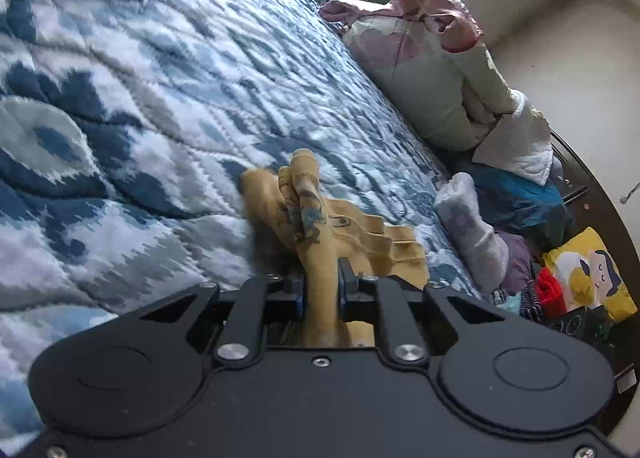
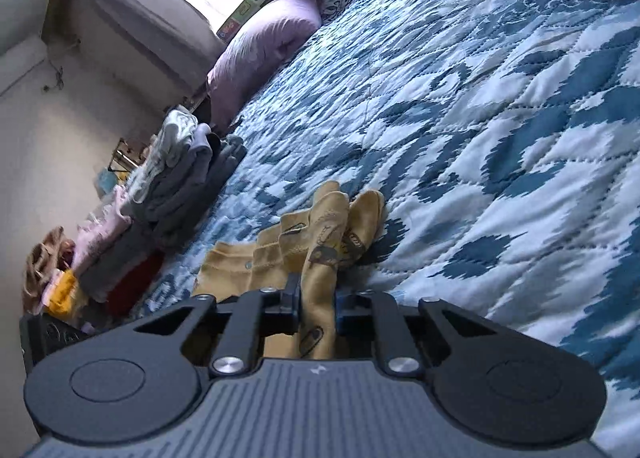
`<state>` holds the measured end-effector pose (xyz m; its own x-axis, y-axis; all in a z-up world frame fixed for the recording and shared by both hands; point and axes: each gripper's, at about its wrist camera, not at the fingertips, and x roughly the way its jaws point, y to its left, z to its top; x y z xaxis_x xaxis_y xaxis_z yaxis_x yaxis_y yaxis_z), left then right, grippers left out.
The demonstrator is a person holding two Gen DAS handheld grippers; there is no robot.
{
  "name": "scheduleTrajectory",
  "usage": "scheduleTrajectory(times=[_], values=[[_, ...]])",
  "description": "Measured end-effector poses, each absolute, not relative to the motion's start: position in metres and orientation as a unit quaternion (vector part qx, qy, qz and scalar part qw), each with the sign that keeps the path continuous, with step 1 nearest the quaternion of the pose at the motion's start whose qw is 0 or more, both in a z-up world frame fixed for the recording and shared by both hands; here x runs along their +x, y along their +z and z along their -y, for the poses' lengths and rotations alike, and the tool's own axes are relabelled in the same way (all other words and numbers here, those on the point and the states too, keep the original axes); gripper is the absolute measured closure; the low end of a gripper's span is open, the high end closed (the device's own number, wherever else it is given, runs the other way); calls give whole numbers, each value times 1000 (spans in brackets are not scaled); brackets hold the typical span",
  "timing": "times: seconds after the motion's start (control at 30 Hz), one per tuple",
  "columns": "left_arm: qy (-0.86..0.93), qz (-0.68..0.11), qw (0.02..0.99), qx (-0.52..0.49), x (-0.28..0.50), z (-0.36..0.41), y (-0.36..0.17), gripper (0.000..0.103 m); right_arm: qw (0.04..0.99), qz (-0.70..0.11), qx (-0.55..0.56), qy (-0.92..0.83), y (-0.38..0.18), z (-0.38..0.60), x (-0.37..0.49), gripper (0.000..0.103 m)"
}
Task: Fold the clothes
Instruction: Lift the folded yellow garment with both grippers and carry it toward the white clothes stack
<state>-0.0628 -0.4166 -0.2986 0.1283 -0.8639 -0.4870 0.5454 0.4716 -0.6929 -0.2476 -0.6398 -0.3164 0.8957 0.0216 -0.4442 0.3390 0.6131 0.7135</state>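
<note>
Ahead of both jaws spreads the blue quilt (image 1: 168, 98), on it the yellow garment (image 1: 360, 234), bunched and apparently mid-fold, pinched by the left gripper (image 1: 322, 294) and right gripper (image 2: 316, 300), needing matched, level carrying over.

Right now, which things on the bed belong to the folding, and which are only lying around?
In the job:
- yellow printed garment, clamped in the jaws of both the left gripper and right gripper

Lying about:
- white sock
- stack of folded clothes
- pink pillow
- bundled quilt
</note>
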Motion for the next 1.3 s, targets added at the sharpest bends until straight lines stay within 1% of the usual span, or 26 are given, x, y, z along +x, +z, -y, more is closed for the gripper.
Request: scheduleTrajectory(times=[0.17,0.3,0.5,0.7,0.8,0.97,1.07,1.3], values=[[-502,-443,719,-189,-73,434,-282,91,891,-175,412,-79,-292,639,-274,88],[-542,-431,700,-175,-82,479,-267,91,902,-132,398,-99,-274,662,-305,88],[-604,-424,657,-151,-77,579,-245,91,900,-66,395,-170,-255,722,-333,88],[-669,-407,608,-127,-68,693,-207,91,889,14,390,-239,-228,795,-355,88],[-697,-406,580,-116,-68,745,-195,91,883,33,373,-283,-216,826,-364,88],[-725,-419,531,-125,-66,821,-191,91,862,64,367,-344,-202,879,-370,87],[-735,-433,508,-116,-63,858,-200,91,848,80,366,-374,-205,901,-369,87],[-745,-459,478,-77,-61,919,-232,91,819,61,364,-439,-225,914,-368,87]])
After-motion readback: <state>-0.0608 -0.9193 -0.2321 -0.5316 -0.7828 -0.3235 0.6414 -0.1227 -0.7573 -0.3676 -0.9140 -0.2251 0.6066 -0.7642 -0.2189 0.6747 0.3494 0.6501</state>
